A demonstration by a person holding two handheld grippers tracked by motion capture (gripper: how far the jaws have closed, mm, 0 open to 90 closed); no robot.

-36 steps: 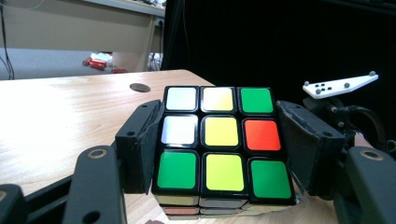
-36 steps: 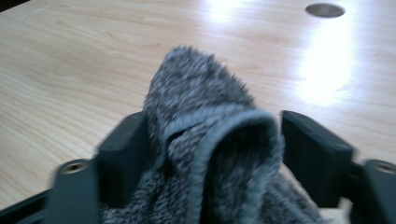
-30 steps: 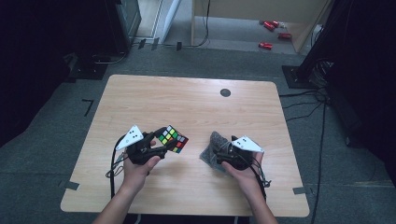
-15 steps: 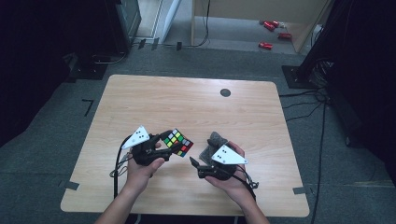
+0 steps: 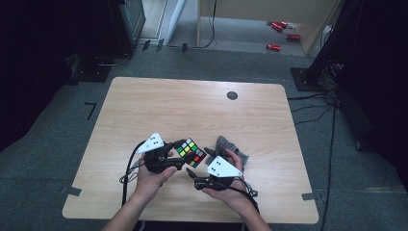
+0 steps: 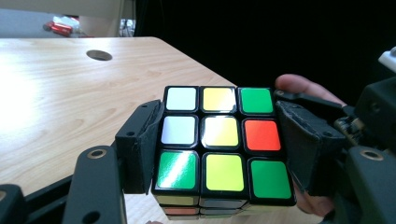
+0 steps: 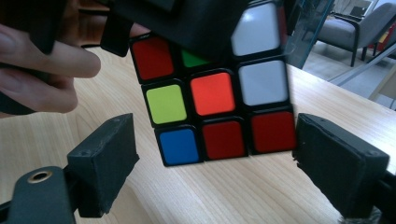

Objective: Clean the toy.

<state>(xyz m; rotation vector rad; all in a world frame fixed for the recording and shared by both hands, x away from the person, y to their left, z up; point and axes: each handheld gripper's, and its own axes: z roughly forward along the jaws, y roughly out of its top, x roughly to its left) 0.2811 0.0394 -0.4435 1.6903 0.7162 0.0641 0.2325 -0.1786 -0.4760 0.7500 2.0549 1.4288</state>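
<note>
Left tool [image 6: 219, 154] of mine clamps the cube [image 6: 219, 144] between its pads above the tabletop [image 6: 70, 93], while my right tool [image 7: 210, 158] stands open just before the cube's lower row.

Light wooden desk [image 5: 159, 110] set on grey carpet, with a round dark hole [image 5: 232, 95] near its far right corner. Crumpled grey cloth [image 5: 230, 146] lay toward the near edge, right of the middle. Strips of tape [image 5: 71, 191] stuck at both near corners. Red items [image 5: 280, 34] scattered on the floor beyond the far edge. Grey chair [image 7: 343, 28] stood off past the desk.
</note>
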